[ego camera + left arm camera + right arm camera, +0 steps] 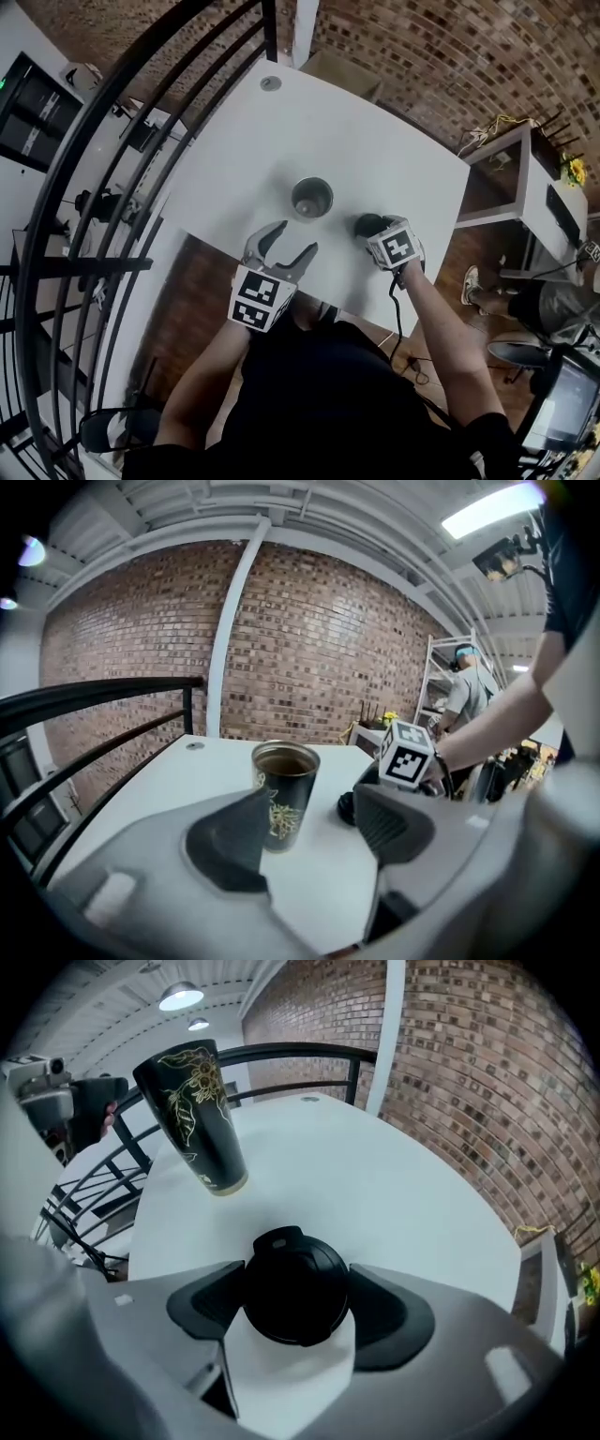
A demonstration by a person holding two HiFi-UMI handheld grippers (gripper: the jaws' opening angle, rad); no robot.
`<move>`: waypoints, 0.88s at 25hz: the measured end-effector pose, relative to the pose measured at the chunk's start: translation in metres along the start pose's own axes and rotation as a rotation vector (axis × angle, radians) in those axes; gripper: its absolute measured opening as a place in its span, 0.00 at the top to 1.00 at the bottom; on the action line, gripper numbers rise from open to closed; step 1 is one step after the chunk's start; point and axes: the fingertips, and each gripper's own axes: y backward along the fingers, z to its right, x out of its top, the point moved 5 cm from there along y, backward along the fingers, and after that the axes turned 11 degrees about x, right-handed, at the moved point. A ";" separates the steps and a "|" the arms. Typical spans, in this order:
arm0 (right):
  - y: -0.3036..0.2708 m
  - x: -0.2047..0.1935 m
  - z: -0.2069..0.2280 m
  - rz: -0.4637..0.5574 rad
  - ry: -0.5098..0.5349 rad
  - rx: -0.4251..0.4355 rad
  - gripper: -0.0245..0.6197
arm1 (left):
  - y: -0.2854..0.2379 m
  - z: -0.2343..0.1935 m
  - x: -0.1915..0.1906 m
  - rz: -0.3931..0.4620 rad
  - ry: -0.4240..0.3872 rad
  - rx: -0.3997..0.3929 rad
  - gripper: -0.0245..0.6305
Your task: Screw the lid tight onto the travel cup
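A black travel cup (311, 199) with gold flower print stands upright and uncovered in the middle of the white table (394, 150). Its black lid (364, 223) lies flat on the table to the cup's right. My right gripper (373, 231) is down around the lid. In the right gripper view the lid (295, 1283) sits between the two pads, which flank it closely without a clear squeeze. My left gripper (286, 246) hovers open and empty near the table's front edge. In the left gripper view the cup (284, 794) is just beyond the jaws.
A black metal railing (112, 141) curves along the table's left side. A white shelf unit (525, 187) stands to the right, beside the brick wall. A small round cap (270, 83) sits in the tabletop at its far end. A person (469, 691) stands in the background.
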 end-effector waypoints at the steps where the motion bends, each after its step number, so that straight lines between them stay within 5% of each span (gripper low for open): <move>1: 0.000 -0.001 0.000 -0.010 -0.003 0.012 0.42 | -0.001 -0.001 0.001 -0.001 -0.008 0.000 0.53; 7: 0.003 -0.005 -0.004 -0.094 0.095 0.081 0.43 | -0.012 -0.007 -0.002 -0.014 -0.061 -0.002 0.53; 12: 0.008 -0.015 -0.016 -0.057 0.049 0.163 0.44 | -0.023 -0.021 -0.015 -0.005 -0.104 0.068 0.48; 18: 0.043 -0.001 -0.023 0.319 -0.337 0.458 0.44 | -0.061 -0.022 -0.021 -0.017 -0.198 0.041 0.33; 22: 0.074 0.007 -0.027 0.467 -0.348 0.501 0.44 | -0.070 -0.022 -0.019 -0.009 -0.223 0.013 0.33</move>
